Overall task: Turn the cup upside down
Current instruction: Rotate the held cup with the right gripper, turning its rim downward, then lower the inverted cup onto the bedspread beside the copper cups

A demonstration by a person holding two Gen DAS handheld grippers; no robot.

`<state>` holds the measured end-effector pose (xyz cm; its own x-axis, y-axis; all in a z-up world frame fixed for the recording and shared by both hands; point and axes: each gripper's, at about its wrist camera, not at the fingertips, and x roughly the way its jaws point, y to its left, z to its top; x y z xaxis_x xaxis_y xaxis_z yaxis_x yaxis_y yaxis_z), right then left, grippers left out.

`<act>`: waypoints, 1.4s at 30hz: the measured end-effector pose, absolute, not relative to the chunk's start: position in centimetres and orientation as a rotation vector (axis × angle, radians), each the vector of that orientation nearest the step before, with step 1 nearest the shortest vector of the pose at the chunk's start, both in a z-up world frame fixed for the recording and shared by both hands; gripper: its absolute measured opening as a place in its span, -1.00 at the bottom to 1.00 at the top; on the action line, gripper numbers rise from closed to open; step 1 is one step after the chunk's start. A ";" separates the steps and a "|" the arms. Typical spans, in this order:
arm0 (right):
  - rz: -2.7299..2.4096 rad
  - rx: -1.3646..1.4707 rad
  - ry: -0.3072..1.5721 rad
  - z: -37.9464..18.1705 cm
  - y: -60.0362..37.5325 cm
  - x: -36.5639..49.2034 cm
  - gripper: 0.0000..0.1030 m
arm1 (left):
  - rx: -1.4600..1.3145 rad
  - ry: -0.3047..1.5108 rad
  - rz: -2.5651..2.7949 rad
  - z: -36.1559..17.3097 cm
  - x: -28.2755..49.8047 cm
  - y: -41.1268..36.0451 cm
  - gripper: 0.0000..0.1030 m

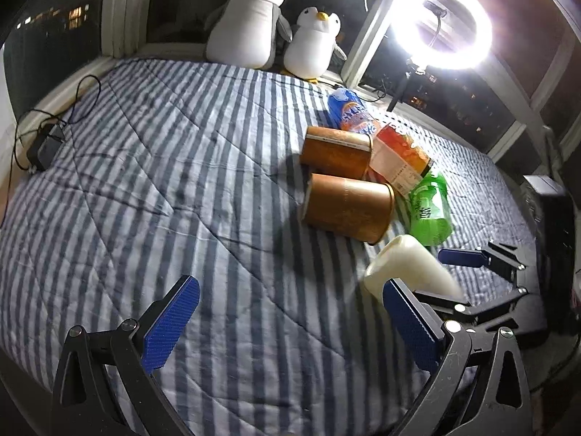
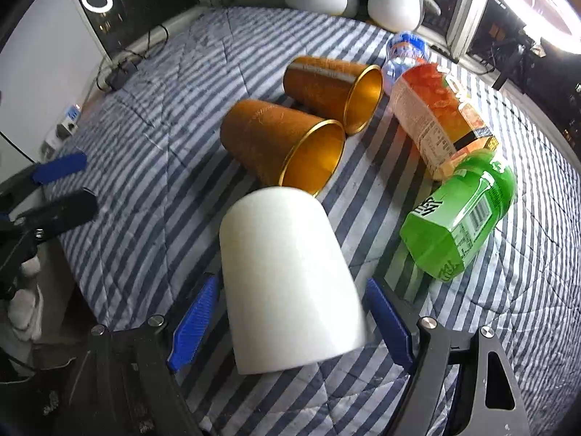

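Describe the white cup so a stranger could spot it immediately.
Start at the striped quilt covering the bed, then find the cluster of tipped-over cups and bottles. The white cup is the item nearest the camera, between the spread fingers of the right claw. Unlike the two copper cups behind it, it is plain matte white.

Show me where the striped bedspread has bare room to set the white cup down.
Free: the wide stretch of striped bedspread between the black charger and cable and the two copper metal cups. Crowded: past the white plastic cup, where the copper cups, orange bottle and green bottle lie together.
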<state>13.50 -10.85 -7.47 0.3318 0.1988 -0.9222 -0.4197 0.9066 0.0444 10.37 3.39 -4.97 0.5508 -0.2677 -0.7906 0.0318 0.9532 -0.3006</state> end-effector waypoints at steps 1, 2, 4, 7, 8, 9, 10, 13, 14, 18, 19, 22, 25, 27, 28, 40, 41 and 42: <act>0.424 -0.202 1.147 -7.1 -11.0 13.2 0.54 | -0.280 0.985 -0.183 -4.9 10.5 3.1 0.99; 0.433 -0.187 1.124 -6.6 -11.2 12.9 0.54 | -0.295 0.997 -0.187 -4.9 10.6 2.8 0.99; 0.438 -0.161 1.078 -5.7 -11.9 11.9 0.54 | -0.311 1.017 -0.193 -4.8 10.8 1.9 0.99; 0.425 -0.083 1.000 -4.2 -14.3 9.7 0.54 | -0.346 1.056 -0.203 -5.0 11.2 -0.3 0.99; 0.414 -0.069 0.981 -3.9 -15.0 9.2 0.54 | -0.372 1.077 -0.208 -5.2 11.4 -1.2 0.99; 0.393 -0.061 0.963 -3.8 -15.6 8.6 0.54 | -0.391 1.094 -0.210 -5.4 11.7 -1.9 0.99; 0.364 -0.060 0.941 -3.7 -16.4 7.6 0.54 | -0.407 1.108 -0.207 -5.7 11.9 -2.6 0.99; 0.295 -0.051 0.885 -4.0 -18.4 4.4 0.54 | -0.455 1.143 -0.183 -6.7 12.8 -4.8 0.98; 0.280 -0.038 0.875 -4.1 -19.0 3.8 0.54 | -0.475 1.157 -0.177 -7.1 13.2 -5.5 0.98; 0.208 0.018 0.839 -4.8 -21.5 1.3 0.54 | -0.573 1.193 -0.136 -8.3 14.2 -6.9 0.97; 0.195 0.025 0.835 -5.0 -21.9 0.8 0.54 | -0.588 1.194 -0.127 -8.5 14.4 -7.1 0.97; 0.171 0.035 0.824 -5.3 -22.9 -0.2 0.54 | -0.607 1.213 -0.110 -9.5 15.4 -8.0 0.86; 0.139 0.038 0.800 -5.3 -23.6 -0.6 0.54 | -0.631 1.260 -0.094 -10.9 16.3 -8.7 0.69; 0.134 0.052 0.790 -5.2 -24.1 -0.8 0.54 | -0.648 1.264 -0.097 -11.4 16.7 -8.8 0.69; 0.133 0.059 0.786 -5.2 -24.2 -0.7 0.54 | -0.644 1.253 -0.096 -11.4 16.8 -8.8 0.69; 0.130 0.100 0.759 -5.2 -24.0 -1.0 0.54 | -0.393 1.105 -0.178 -8.3 14.7 -8.9 0.66; 0.131 0.105 0.757 -5.2 -24.0 -1.0 0.54 | -0.363 1.086 -0.183 -7.9 14.4 -9.1 0.65; 0.132 0.111 0.754 -5.2 -23.9 -1.0 0.54 | -0.331 1.066 -0.191 -7.4 14.2 -9.4 0.65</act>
<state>-0.96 -23.88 -5.25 0.7212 0.1589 -0.6743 -0.0796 0.9859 0.1472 14.22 -9.35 -7.37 0.4737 -0.3110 -0.8239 -0.0053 0.9346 -0.3558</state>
